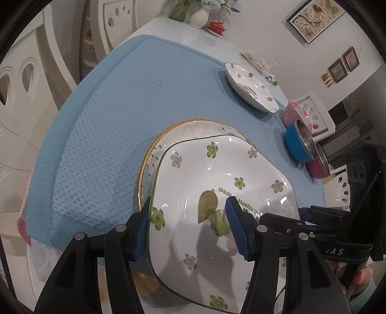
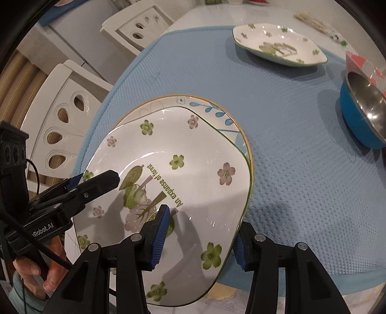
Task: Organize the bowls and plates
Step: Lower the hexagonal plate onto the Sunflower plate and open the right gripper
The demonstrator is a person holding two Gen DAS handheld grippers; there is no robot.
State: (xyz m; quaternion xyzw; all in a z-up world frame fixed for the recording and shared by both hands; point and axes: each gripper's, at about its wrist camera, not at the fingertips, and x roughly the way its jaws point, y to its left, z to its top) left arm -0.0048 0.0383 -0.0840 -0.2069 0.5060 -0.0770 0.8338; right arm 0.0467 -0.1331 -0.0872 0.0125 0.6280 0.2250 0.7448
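Note:
A square white plate with green flowers (image 1: 217,178) (image 2: 193,154) lies on top of a round gold-rimmed plate (image 1: 193,126) (image 2: 217,113) on the blue mat. My left gripper (image 1: 188,229) is open, its jaws straddling the square plate's left rim. It also shows in the right wrist view (image 2: 96,178). My right gripper (image 2: 200,239) is open, its jaws straddling the plate's right rim. It also shows in the left wrist view (image 1: 301,217). A second flowered square plate (image 1: 251,88) (image 2: 277,46) sits at the mat's far side.
A blue steel-lined bowl (image 1: 299,142) (image 2: 361,111) and a red one (image 1: 318,164) stand at the mat's right edge, with a pink box (image 1: 293,113) behind. White chairs (image 2: 65,116) surround the table. A vase (image 1: 199,17) stands at the far end.

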